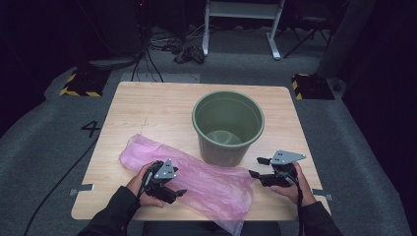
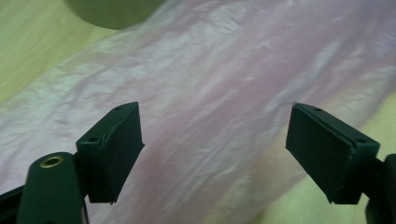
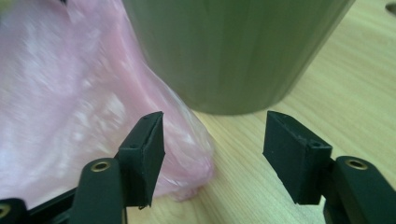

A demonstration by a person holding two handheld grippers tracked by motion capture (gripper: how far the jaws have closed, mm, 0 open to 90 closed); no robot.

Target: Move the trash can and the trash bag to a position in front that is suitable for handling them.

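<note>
Lying flat beside the green bucket (image 1: 227, 127), the pink bag (image 1: 196, 179) sits under the wide-open, empty left gripper (image 1: 169, 189); the right gripper (image 1: 258, 167), parted and empty, is just off its end.

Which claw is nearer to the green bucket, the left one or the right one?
Right. The right claw is just beside the green bucket, jaws open toward its base. The left claw is farther off, over the pink plastic bag.

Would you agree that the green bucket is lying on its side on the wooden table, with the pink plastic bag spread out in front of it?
Not quite: the green bucket stands upright on the wooden table, its open mouth facing up, as the high view shows. The pink plastic bag does lie spread out in front of it.
</note>
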